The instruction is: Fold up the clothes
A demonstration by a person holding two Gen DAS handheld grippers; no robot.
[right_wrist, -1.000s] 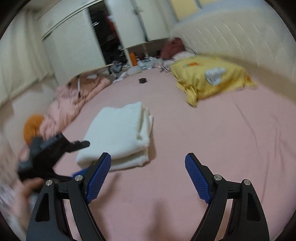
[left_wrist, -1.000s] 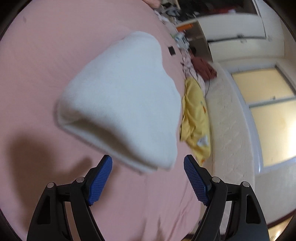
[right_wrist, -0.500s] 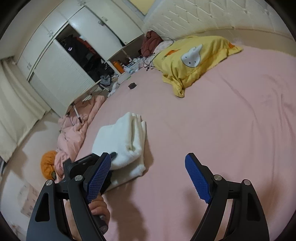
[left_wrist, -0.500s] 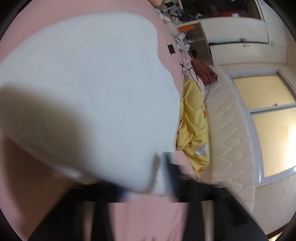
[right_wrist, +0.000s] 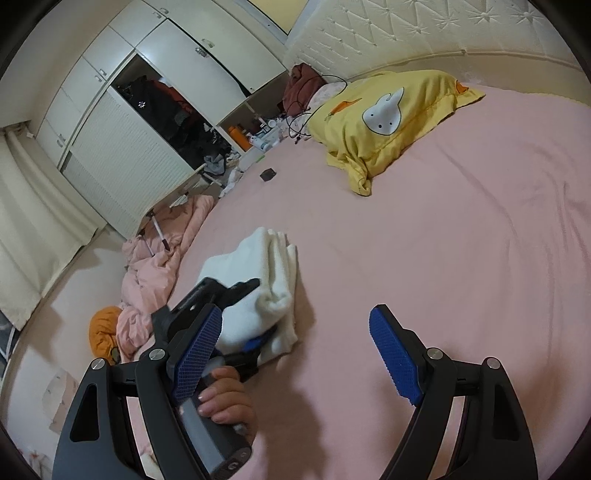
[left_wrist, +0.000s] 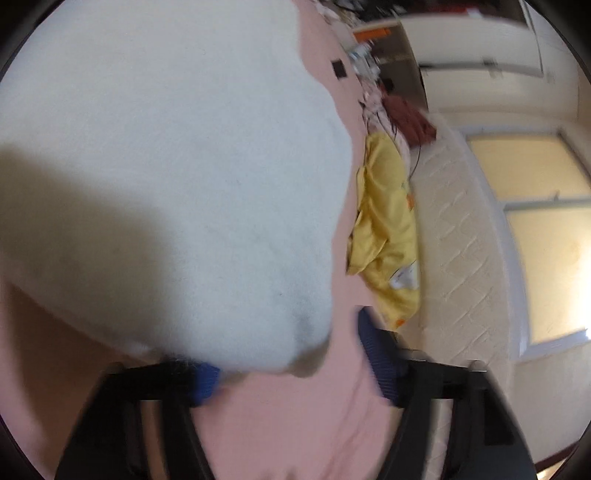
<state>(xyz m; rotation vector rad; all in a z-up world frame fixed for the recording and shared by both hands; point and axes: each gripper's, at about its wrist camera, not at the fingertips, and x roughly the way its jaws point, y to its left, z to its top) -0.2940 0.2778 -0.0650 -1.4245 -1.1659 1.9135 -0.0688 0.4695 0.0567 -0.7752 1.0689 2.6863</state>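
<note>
A folded white garment (right_wrist: 266,280) lies on the pink bed sheet (right_wrist: 443,240). In the left wrist view it (left_wrist: 177,177) fills most of the frame. My left gripper (left_wrist: 291,365) is open, its jaws around the near corner of the garment; in the right wrist view it (right_wrist: 255,314) has one finger above and one below the fold. My right gripper (right_wrist: 295,354) is open and empty, held above the sheet to the right of the garment.
A yellow pillow (right_wrist: 388,118) with a rabbit print lies at the head of the bed by the quilted headboard (right_wrist: 424,33). A small dark object (right_wrist: 267,174) lies on the sheet. A pink duvet (right_wrist: 162,258) lies heaped on the floor before the wardrobe (right_wrist: 147,122).
My left gripper has moved forward onto the white garment, its jaws now around the near corner. My right gripper has lifted and drawn back, showing more of the bed.
</note>
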